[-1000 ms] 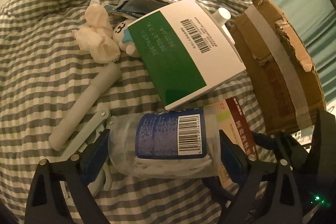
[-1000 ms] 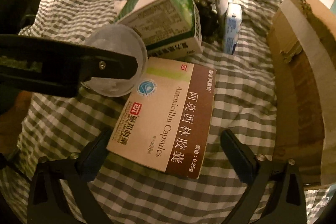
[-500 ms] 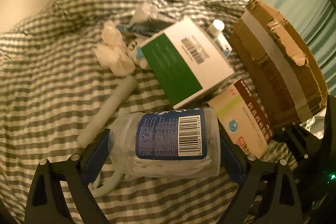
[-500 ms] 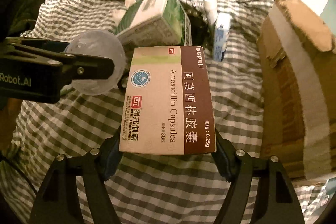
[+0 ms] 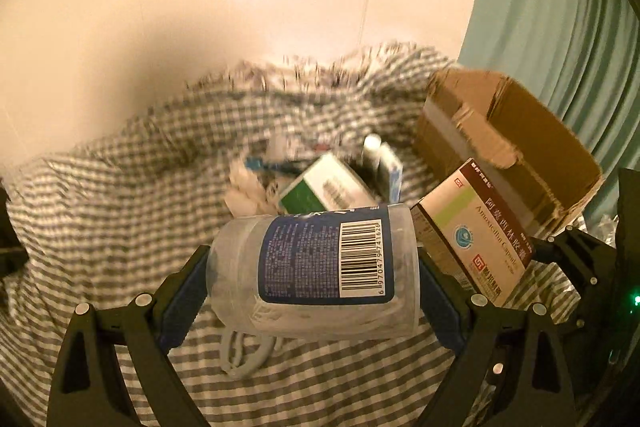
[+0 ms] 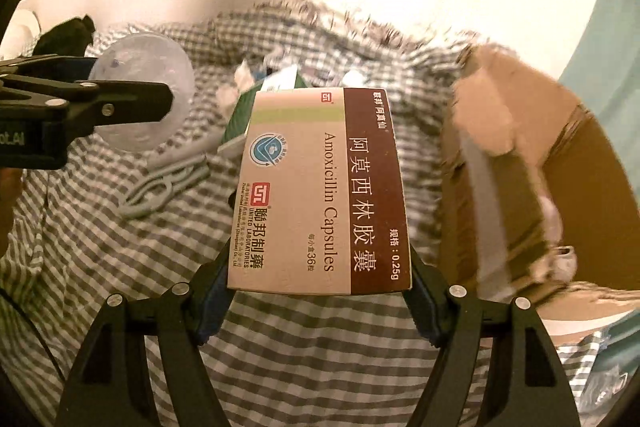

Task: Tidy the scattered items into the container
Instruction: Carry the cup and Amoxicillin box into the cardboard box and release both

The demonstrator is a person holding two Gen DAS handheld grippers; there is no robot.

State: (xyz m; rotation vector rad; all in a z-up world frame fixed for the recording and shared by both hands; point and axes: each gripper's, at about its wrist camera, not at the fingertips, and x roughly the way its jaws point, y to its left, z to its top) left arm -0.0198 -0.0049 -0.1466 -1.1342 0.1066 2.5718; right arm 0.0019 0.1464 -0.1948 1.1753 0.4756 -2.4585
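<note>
Both loads are up off the bed; you're mid-carry, step in hand is the transfer to the cardboard box (image 5: 508, 143); left claw (image 5: 312, 267) is clamped across a clear plastic tub (image 5: 316, 259) lying sideways, blue label and barcode facing you; right claw (image 6: 320, 287) grips the near end of the Amoxicillin carton (image 6: 320, 187), pads pressing both long edges, most of the carton sticking out ahead.

Next move, my read: swing both right, over the box's torn near rim, then let go above the opening; one at a time looks safer, since in the left view the carton sits just beside the tub, nearly touching.

Edges: the box wall is ragged, a flap leans inward on the near side; clear it before lowering, or the carton's far end could catch; the box stands right of the clutter, curtain (image 5: 560, 47) behind it.

Room: open air above the checked bedcover (image 6: 280, 347); nothing tall between claws and box; still lying on the bed are the green-and-white box (image 5: 324, 189), a white tube (image 5: 372, 147), a grey clip (image 6: 168, 183), crumpled tissue; blurred, details unclear.
</note>
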